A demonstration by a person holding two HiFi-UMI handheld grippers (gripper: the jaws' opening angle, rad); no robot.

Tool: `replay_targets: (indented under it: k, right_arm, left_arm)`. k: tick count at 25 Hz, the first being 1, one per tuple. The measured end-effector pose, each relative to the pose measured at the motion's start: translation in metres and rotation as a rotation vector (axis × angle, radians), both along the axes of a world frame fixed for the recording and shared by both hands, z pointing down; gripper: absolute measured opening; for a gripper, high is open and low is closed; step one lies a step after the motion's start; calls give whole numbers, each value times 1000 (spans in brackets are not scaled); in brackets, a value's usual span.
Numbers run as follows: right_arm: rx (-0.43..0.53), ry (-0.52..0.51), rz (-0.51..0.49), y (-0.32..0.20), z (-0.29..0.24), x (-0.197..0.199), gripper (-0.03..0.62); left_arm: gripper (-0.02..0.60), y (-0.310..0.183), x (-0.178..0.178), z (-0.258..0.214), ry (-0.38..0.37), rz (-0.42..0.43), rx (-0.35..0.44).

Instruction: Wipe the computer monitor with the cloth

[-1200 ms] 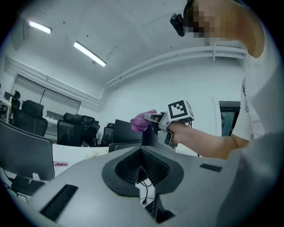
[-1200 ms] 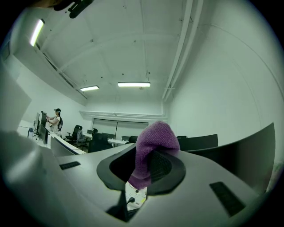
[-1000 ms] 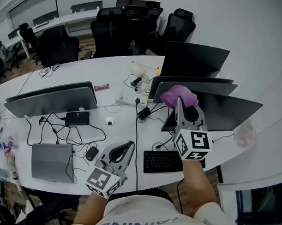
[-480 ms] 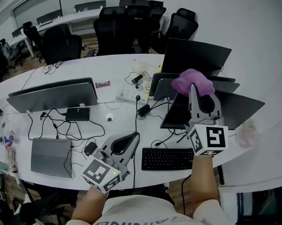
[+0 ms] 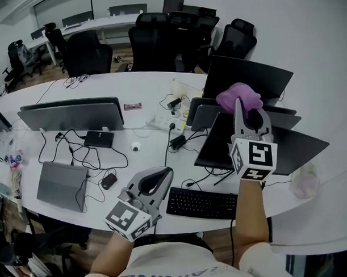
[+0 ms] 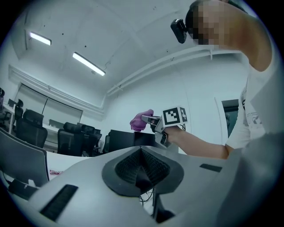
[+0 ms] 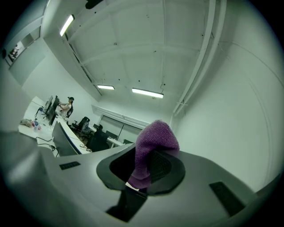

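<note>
A purple cloth (image 5: 238, 97) is bunched at the tip of my right gripper (image 5: 246, 112), which is shut on it and raised above the dark monitors (image 5: 258, 145) at the desk's right. In the right gripper view the cloth (image 7: 153, 146) hangs over the jaws, which point up at the ceiling. My left gripper (image 5: 159, 175) is shut and empty, low over the desk's front edge beside the keyboard (image 5: 202, 203). From the left gripper view, the cloth (image 6: 142, 120) and the right gripper's marker cube (image 6: 175, 116) show above the shut jaws.
A second dark monitor (image 5: 247, 75) stands behind, and a wide monitor (image 5: 72, 113) at the left. A laptop (image 5: 58, 185), a mouse (image 5: 109, 180), cables and a power strip (image 5: 161, 122) lie on the white desk (image 5: 146, 94). Black office chairs (image 5: 165, 38) line the far side.
My right gripper has lifted the cloth up and to the right, over the monitors' top edges. The left gripper has hardly moved. The head view has shifted slightly.
</note>
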State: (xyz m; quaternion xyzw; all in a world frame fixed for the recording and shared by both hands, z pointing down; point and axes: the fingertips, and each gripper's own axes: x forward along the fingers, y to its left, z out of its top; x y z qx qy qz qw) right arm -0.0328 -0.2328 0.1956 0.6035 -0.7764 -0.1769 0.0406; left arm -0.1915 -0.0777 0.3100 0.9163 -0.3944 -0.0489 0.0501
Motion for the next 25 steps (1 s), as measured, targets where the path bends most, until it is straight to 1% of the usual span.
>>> replay_targets:
  k: [5, 9, 12, 18, 25]
  right_arm:
    - [-88, 135, -46, -4, 29, -20, 55]
    - [-132, 187, -71, -1, 44, -21, 55]
    - [-142, 226, -93, 3, 51, -19, 55]
    - [-156, 235, -126, 9, 53, -3, 55]
    - [-150, 233, -115, 13, 54, 30, 55]
  left_arm:
    - [8, -8, 8, -3, 0, -18, 3]
    - [8, -15, 20, -3, -8, -11, -1]
    - [7, -21, 29, -4, -13, -5, -2]
    - [7, -29, 51, -9, -31, 10, 4]
    - [6, -34, 79, -13, -46, 16, 15]
